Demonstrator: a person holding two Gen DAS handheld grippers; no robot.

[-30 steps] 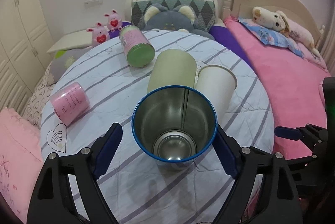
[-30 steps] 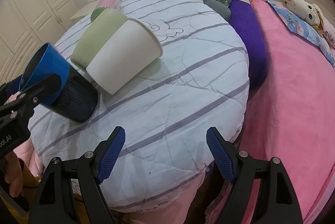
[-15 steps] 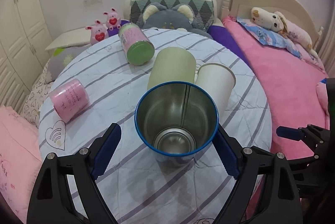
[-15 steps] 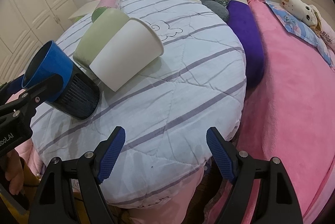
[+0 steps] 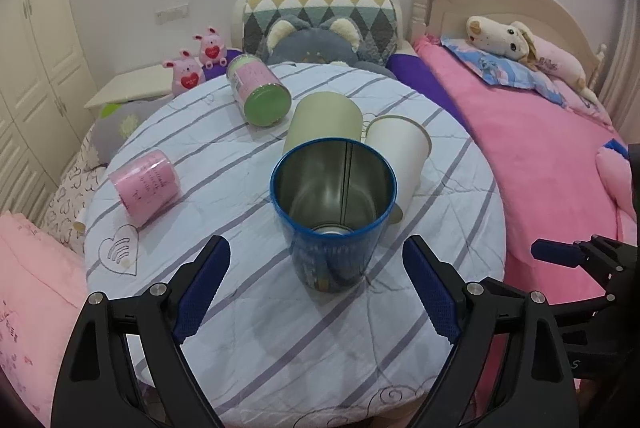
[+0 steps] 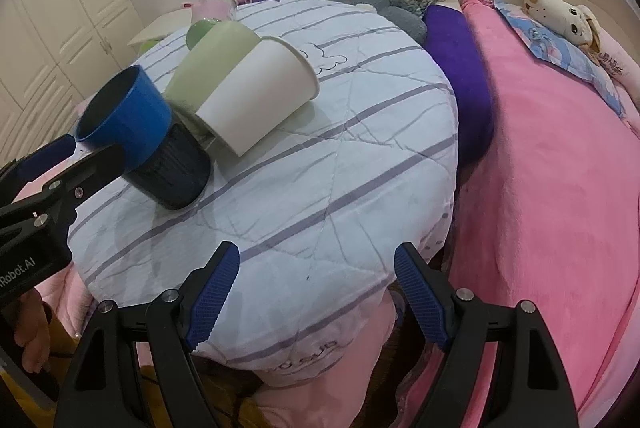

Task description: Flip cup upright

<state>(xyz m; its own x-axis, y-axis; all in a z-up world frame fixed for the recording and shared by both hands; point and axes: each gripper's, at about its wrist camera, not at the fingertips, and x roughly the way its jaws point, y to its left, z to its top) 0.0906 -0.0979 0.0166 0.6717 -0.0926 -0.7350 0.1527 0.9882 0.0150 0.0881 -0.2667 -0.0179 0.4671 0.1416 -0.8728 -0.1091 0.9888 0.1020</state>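
Observation:
A blue cup with a steel inside (image 5: 334,212) stands upright on the round striped table (image 5: 248,328), mouth up. It also shows in the right wrist view (image 6: 148,140). My left gripper (image 5: 316,292) is open just in front of it, fingers clear of its sides. Behind it lie a green cup (image 5: 322,122) and a white cup (image 5: 400,156) on their sides. My right gripper (image 6: 316,294) is open and empty at the table's near edge, right of the cups.
A pink cup (image 5: 146,184) lies on its side at the left. A pink-and-green can (image 5: 260,94) lies at the back. A pink bed (image 5: 540,156) runs along the right. Plush toys and a pillow (image 5: 316,28) sit behind the table.
My left gripper has drawn back from the blue cup, which now stands free on the table. The right gripper has pulled back slightly.

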